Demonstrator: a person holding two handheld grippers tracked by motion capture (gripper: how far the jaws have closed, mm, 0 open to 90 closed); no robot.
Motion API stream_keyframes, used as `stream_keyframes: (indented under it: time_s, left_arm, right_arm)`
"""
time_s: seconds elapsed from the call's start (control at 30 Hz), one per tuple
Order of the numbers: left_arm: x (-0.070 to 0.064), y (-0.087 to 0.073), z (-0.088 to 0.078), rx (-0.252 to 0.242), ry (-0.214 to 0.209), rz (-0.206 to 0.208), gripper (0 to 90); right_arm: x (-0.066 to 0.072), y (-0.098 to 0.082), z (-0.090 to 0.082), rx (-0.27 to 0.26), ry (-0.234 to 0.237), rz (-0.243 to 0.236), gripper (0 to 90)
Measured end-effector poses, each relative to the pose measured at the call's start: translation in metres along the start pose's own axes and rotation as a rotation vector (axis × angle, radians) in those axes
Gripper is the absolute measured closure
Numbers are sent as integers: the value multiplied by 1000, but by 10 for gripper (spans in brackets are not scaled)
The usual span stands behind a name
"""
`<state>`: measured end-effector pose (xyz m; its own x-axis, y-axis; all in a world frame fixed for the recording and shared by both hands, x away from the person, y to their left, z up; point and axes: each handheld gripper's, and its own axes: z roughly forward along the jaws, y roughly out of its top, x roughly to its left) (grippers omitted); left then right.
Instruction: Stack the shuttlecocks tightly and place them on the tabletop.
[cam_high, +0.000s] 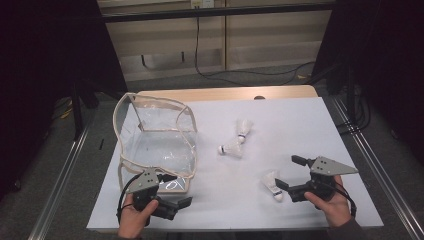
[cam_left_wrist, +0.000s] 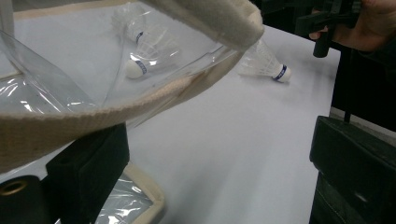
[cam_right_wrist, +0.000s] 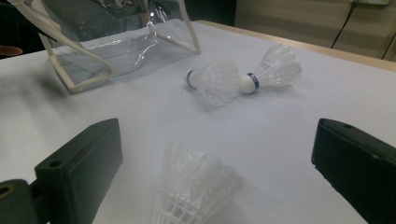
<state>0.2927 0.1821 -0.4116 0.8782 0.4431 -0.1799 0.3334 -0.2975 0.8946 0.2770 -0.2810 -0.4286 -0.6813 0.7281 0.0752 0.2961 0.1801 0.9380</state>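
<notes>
A clear plastic bag (cam_high: 155, 140) with beige trim stands open at the left of the white table cover (cam_high: 300, 120). My left gripper (cam_high: 176, 190) is open at the bag's near corner. In the left gripper view (cam_left_wrist: 219, 154) the beige rim (cam_left_wrist: 93, 112) crosses just above its left jaw. Two shuttlecocks (cam_high: 244, 129) (cam_high: 231, 148) lie touching mid-table. A third shuttlecock (cam_high: 272, 185) lies near the front. My right gripper (cam_high: 291, 172) is open around it, and its feather skirt (cam_right_wrist: 191, 186) sits between the jaws (cam_right_wrist: 222, 154).
The wooden table edge (cam_high: 225, 93) shows beyond the cover at the back. Cables (cam_high: 260, 74) run across the floor behind it. Metal rails (cam_high: 370, 160) flank the table on both sides. Dark screens stand left and right.
</notes>
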Motion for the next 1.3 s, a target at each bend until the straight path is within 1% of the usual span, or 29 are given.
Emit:
stream_keyframes:
  time_s: [0.07, 0.13, 0.33, 0.47, 0.53, 0.93, 1.03, 1.3]
  left_arm:
    - [0, 0, 0, -3, 0, 0, 48]
    - [0, 0, 0, -4, 1, 0, 48]
    - [0, 0, 0, -4, -1, 0, 48]
    - [0, 0, 0, -5, 1, 0, 47]
    - [0, 0, 0, -6, 1, 0, 47]
    - [1, 0, 1, -9, -3, -4, 46]
    - [1, 0, 1, -9, -2, -4, 47]
    - [1, 0, 1, -9, -3, -3, 47]
  right_arm:
    - [-1, 0, 3, 10, 5, 2, 12]
    - [-1, 1, 6, 32, 12, 3, 13]
    - [-2, 3, 13, 59, 24, 14, 38]
    - [-1, 5, 17, 64, 35, 19, 38]
    - [0, 6, 18, 69, 37, 12, 38]
    - [3, 10, 27, 95, 74, 39, 66]
    - [4, 11, 30, 105, 77, 35, 66]
    - [6, 10, 35, 135, 108, 27, 88]
